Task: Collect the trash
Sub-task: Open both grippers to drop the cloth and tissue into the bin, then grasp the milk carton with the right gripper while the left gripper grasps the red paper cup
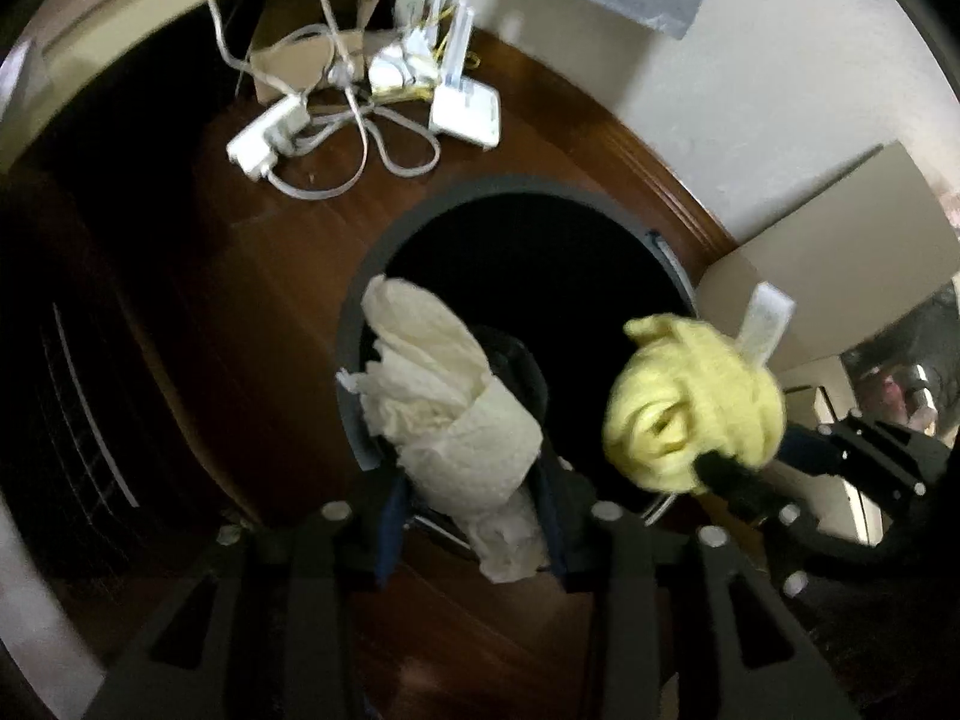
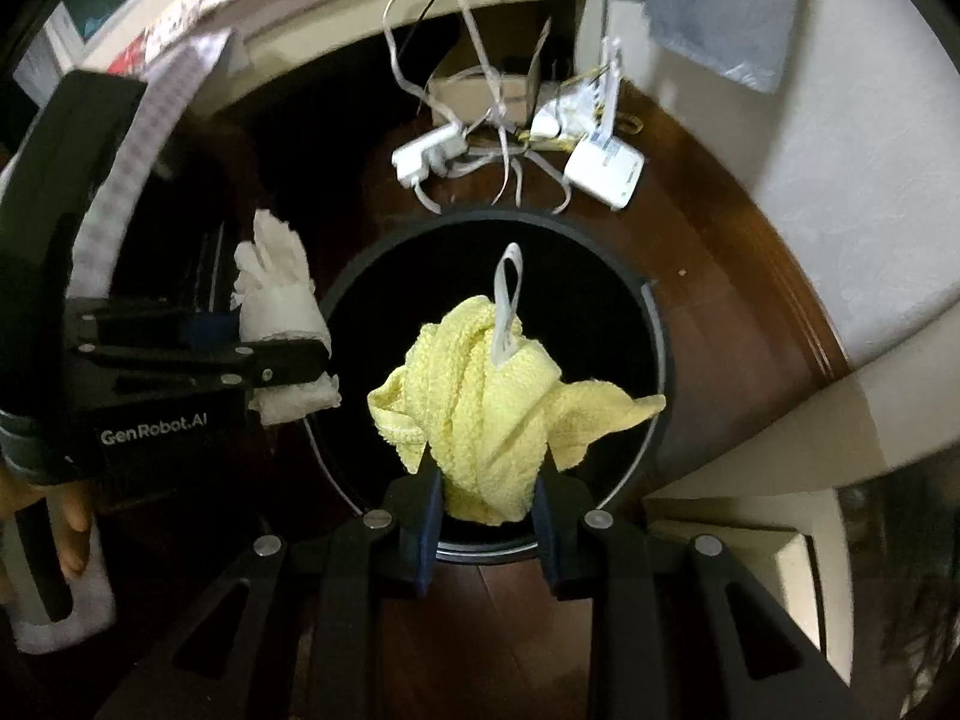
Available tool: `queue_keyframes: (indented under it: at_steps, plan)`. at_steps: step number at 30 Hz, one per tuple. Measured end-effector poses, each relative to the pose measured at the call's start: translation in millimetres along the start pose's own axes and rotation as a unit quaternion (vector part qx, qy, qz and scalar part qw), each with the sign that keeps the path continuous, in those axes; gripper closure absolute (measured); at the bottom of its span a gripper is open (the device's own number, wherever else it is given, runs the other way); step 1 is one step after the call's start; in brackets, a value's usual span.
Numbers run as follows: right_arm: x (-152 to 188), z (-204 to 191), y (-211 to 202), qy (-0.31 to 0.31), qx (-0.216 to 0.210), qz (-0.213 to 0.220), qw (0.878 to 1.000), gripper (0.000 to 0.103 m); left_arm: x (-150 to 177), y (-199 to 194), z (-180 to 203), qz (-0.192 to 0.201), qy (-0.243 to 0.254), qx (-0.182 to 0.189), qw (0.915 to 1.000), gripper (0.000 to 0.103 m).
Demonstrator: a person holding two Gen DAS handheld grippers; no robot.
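Below me stands a round black bin [image 2: 657,354] on the dark wood floor [image 1: 288,276], its inside too dark to show any contents. My left gripper [image 1: 474,516] has a crumpled white paper towel [image 1: 444,396] between its fingers, hanging over the bin's left rim; the jaws stand slightly apart with the wad still filling the gap, and I cannot tell whether the pads still press on it. My right gripper [image 2: 486,516] is closed narrowly on a bunched yellow knitted cloth [image 2: 480,414], which hangs over the middle of the bin's mouth. A white loop tag [image 2: 507,312] sticks up from the cloth; nothing on it can be read.

On the side of the left gripper, seen from the right wrist, white letters read "GenRobot.AI" [image 2: 161,420].

On the far side of the bin lie a white power strip [image 1: 267,135], tangled grey cables [image 1: 360,138] and a white router [image 1: 465,111], beside a cardboard box [image 2: 480,93]. A pale wall [image 1: 750,108] runs along the right.
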State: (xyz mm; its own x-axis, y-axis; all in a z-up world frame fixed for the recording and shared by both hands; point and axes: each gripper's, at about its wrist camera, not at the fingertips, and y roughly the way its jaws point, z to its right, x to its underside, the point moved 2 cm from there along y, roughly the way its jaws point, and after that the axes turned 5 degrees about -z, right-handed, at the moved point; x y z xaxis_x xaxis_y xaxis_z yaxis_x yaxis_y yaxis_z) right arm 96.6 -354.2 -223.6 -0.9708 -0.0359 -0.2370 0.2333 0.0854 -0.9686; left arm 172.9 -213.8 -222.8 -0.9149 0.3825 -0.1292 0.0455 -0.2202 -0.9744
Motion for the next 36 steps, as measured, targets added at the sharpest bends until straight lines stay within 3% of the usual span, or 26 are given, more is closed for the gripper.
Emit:
queue_keyframes:
  at_steps: [1,3,5,6,13,23,26,28,36]
  plan:
    - [0,0,6,-0.007,0.022,0.000,1.000,0.054,-2,4,-2,-0.003,-0.007,-0.006,1.0000,0.034]
    - [1,7,5,0.001,0.053,0.020,0.998,0.032,2,5,-4,-0.001,-0.020,-0.011,0.9997,0.029]
    - [2,18,-1,0.031,0.052,0.026,0.998,0.032,4,-3,-2,0.009,-0.020,-0.022,0.9995,0.012]
    - [3,23,-7,0.043,0.052,0.034,0.997,0.032,4,-10,-1,0.022,-0.019,-0.024,0.9993,0.009]
    - [14,39,-62,0.088,0.057,0.080,0.991,0.031,16,-49,8,0.072,-0.003,-0.050,0.9962,0.009]
    - [1,13,-141,0.112,0.054,0.134,0.983,0.029,40,-136,-5,0.158,-0.020,-0.074,0.9844,0.007]
    - [-13,-11,-160,0.094,0.035,0.149,0.984,0.025,53,-164,-17,0.185,-0.026,-0.080,0.9791,0.006]
    - [-22,-32,-170,0.073,0.031,0.158,0.984,0.015,62,-183,-30,0.206,-0.035,-0.085,0.9743,0.006]
    - [-50,-129,-191,-0.006,0.011,0.171,0.985,0.014,107,-234,-102,0.249,-0.097,-0.130,0.9548,0.006]
